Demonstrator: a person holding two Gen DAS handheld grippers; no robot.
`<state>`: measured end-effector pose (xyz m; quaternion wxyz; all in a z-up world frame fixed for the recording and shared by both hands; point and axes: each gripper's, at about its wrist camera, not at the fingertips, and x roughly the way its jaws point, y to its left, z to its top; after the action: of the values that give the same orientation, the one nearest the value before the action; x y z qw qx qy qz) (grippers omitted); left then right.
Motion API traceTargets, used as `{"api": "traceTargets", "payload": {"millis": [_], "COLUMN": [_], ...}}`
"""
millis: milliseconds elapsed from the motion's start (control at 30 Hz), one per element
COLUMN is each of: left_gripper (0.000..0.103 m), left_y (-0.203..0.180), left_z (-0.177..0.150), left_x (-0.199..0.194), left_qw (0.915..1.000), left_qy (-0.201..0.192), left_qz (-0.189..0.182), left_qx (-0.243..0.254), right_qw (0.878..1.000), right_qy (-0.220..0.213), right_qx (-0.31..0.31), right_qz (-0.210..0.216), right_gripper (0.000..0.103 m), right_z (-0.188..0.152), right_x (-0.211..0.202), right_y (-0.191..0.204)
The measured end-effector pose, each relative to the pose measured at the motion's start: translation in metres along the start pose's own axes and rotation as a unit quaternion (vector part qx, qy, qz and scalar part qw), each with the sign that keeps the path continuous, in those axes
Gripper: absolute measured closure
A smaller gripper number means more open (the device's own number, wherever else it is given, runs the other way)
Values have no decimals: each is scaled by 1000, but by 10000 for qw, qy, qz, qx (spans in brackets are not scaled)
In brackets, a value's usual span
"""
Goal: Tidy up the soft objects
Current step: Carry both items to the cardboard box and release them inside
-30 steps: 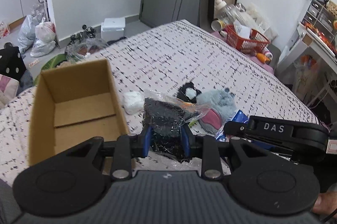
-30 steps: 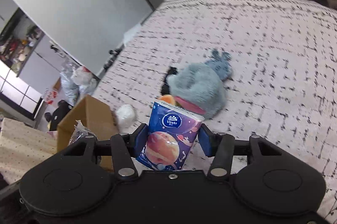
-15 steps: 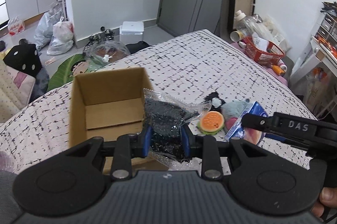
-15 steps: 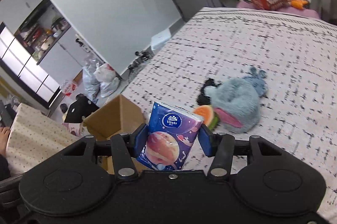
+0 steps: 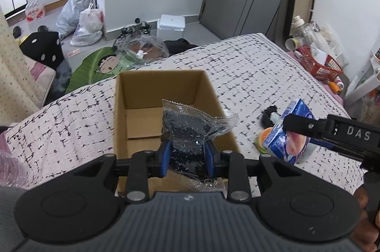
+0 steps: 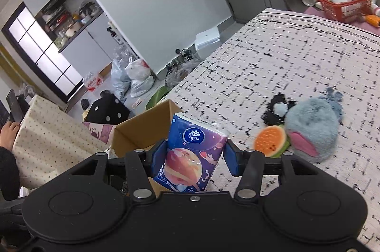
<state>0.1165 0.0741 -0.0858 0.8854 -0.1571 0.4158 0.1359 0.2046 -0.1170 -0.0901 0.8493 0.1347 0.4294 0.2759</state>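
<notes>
held above the open cardboard box (image 5: 166,95), near its front wall: a clear crinkly packet of black bits (image 5: 190,131), pinched low down between the blue pads of the left gripper (image 5: 186,157), top seal flopping free to the right. to do this step well: carry a little further over the box mouth, lower until the packet's bottom is inside the walls, then part the pads and let the soft bag slump flat on the bare floor of the box, seemingly empty so far. best kept toward one side to leave room for the rest. likely to snag on the box rim if let go too early, since loose film hangs below the pads.

just to the right, clamped across its width by the right gripper (image 6: 194,159): a blue tissue pack (image 6: 192,152) printed with planets, upright, squeezed slightly at the waist, waiting beside the box's right wall. probably next in, once the left side clears the opening, to avoid the two tools colliding.

further out on the checked bedspread (image 6: 273,57): an orange burger-like plush (image 6: 269,141) touching a grey-blue fluffy toy (image 6: 311,131), with a small black toy (image 6: 276,109) just behind, all well apart from the box and not yet sorted.
</notes>
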Motion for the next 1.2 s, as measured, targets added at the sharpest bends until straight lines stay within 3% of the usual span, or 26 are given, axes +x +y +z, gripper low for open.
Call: {"api": "traceTargets", "payload": {"millis": [267,533,867,1067,1200], "left_gripper": [73,67,61,56,46], "left_y": [24,35,48,48,48], "left_z": [-2,2,8,8,9], "left_x": [17,18,12,7,3], "left_qw": [9993,9990,9985,9988,9987], "left_qy": [295,266,296,266,283], "left_qz": [76,177,149,163,234], "left_qx": [-234,-306,-429,-388,-355], "right_qw": [9998,9978,9961,9944,9953], "right_qy": [24,339,658,898,837], "right_qx": [-10,-428,-487,-413,-310], "right_qz": [204,386,322,375,371], "right_gripper": [52,52,51,42,30], "right_z": [6,0,-9,-12,-10], "right_x": [14,38,51,51,42], "right_y": [14,43,53,57,54]}}
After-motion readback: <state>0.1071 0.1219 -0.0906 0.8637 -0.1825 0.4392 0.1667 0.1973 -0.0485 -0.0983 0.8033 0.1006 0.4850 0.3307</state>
